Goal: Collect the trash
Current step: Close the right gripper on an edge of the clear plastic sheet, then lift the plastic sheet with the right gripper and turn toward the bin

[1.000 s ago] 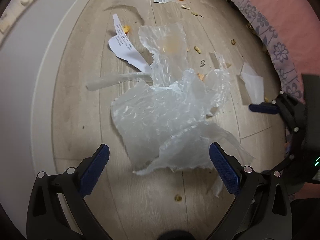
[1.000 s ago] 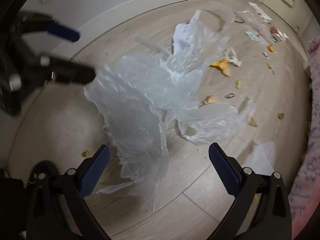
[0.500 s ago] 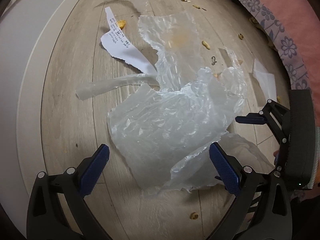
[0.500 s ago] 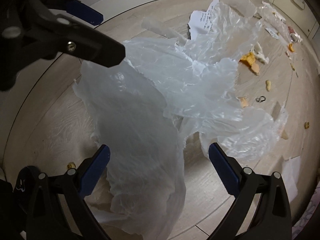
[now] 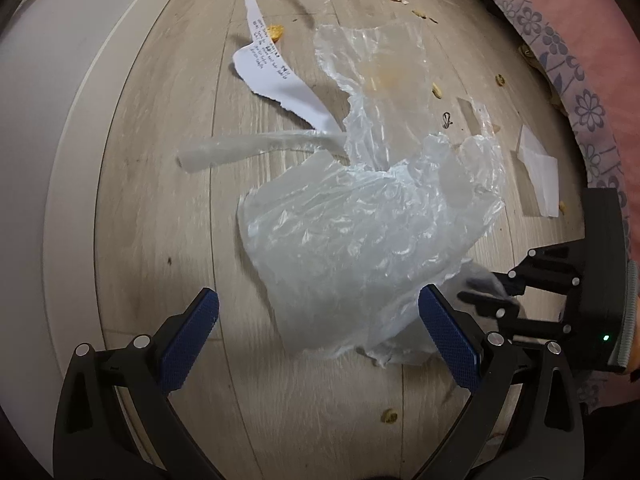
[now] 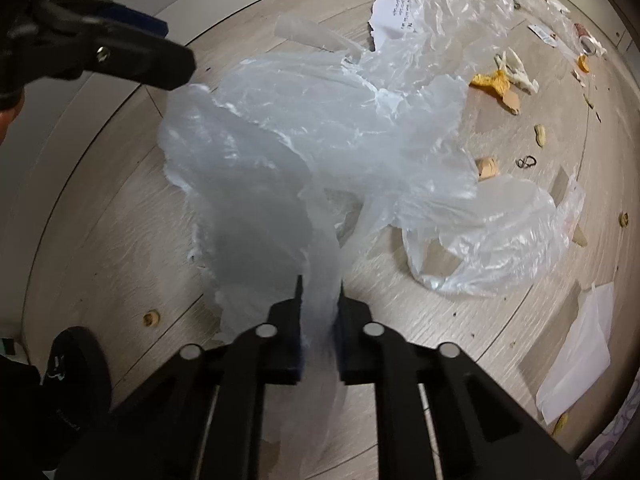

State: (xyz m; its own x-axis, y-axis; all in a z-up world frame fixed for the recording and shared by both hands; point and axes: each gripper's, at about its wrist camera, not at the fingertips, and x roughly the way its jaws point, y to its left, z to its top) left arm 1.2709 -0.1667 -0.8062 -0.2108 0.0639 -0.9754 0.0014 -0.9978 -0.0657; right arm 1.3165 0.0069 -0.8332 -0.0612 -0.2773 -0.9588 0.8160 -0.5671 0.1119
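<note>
The right gripper (image 6: 319,300) pinches a bunched edge of the clear plastic bag (image 6: 320,132), which sprawls over the wooden floor (image 5: 160,200). The left gripper (image 5: 318,334) hovers spread wide above the bag.

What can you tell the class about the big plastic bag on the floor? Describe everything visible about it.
The plastic bag is thin, see-through, whitish film, badly crumpled and spread wide. One bunched edge is pinched in the shut right claw, which lifts that part; the rest trails onto the wooden floor. Its far end overlaps a torn paper note. The left claw is open, with a lower edge of the bag between its fingers, not gripped.
</note>
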